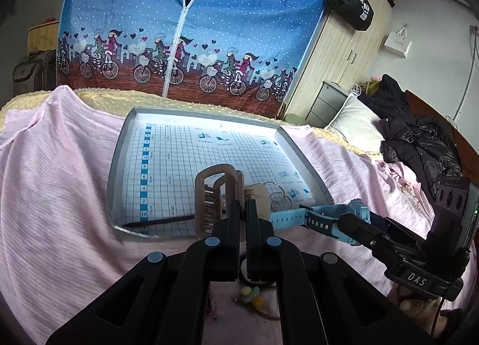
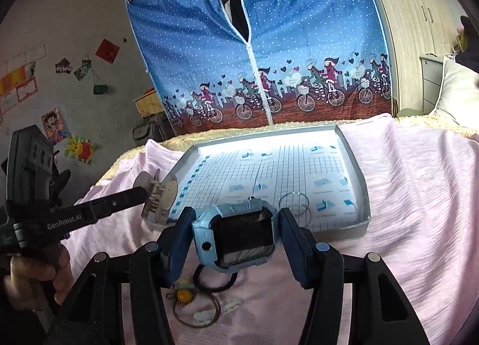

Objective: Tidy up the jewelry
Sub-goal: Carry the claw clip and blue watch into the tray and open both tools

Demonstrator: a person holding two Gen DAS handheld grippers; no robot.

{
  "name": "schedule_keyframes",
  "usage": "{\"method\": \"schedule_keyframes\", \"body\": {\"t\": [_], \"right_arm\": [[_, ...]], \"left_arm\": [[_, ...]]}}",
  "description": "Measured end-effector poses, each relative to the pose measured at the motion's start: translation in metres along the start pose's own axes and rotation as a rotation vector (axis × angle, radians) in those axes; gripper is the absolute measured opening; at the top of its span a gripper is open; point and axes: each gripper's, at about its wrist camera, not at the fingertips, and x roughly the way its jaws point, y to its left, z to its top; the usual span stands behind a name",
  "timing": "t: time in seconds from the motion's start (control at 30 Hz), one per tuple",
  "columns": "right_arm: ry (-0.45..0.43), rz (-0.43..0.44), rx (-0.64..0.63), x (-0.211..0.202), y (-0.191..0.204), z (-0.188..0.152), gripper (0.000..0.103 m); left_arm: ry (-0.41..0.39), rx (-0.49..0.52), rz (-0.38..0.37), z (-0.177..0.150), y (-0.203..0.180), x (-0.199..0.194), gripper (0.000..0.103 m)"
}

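The left gripper [image 1: 242, 210] is clamped nearly closed on a translucent brown hair claw clip [image 1: 215, 195], holding it upright over the near edge of the grey tray [image 1: 119, 147] that lies on the pink bedsheet [image 1: 54, 165]. To its right, the right gripper [image 2: 236, 234] grips a light blue smartwatch [image 2: 239, 237] by the sides of its case, jaws spread to the case's width, just short of the tray's near rim. Two thin wire rings [image 2: 295, 204] lie inside the tray just ahead of the right gripper. Beneath that gripper, on the sheet, lie a black hair tie [image 2: 215, 280] and a yellow-beaded band [image 2: 184, 297].
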Motion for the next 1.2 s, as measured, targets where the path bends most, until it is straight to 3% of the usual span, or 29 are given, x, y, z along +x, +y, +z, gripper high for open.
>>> {"method": "schedule_keyframes", "body": {"t": [0.2,0.47,0.67,0.9,0.93,0.97,1.0,1.07,1.17,1.2], "right_arm": [[-0.031,-0.028,0.074,0.031,-0.028,0.016,0.054],[0.046,-0.047,0.103,0.066,-0.052,0.01,0.054],[0.094,-0.07,0.104,0.071,-0.057,-0.001,0.054],[0.08,-0.099,0.118,0.061,-0.063,0.005,0.057],[0.076,-0.103,0.12,0.059,-0.064,0.007,0.059],[0.07,-0.114,0.119,0.054,-0.064,0.008,0.06],[0.059,-0.124,0.116,0.051,-0.062,0.01,0.065],[0.031,-0.13,0.103,0.039,-0.058,0.013,0.071],[-0.012,-0.137,0.068,0.018,-0.047,0.017,0.084],[-0.026,-0.138,0.057,0.01,-0.043,0.018,0.091]], "left_arm": [[-0.006,-0.039,0.012,0.011,0.02,0.036,0.001],[0.059,-0.063,0.028,0.003,0.043,0.069,0.001],[0.085,-0.056,0.044,0.0,0.041,0.073,0.001],[0.151,-0.038,0.097,0.0,0.036,0.081,0.006],[0.15,-0.039,0.105,0.0,0.035,0.079,0.014],[0.144,-0.041,0.113,0.0,0.035,0.077,0.03],[0.13,-0.047,0.121,0.001,0.034,0.072,0.04],[0.088,-0.066,0.11,0.003,0.034,0.06,0.079],[0.012,-0.074,0.1,0.008,0.031,0.035,0.099],[-0.017,-0.063,0.104,0.01,0.028,0.026,0.101]]}}
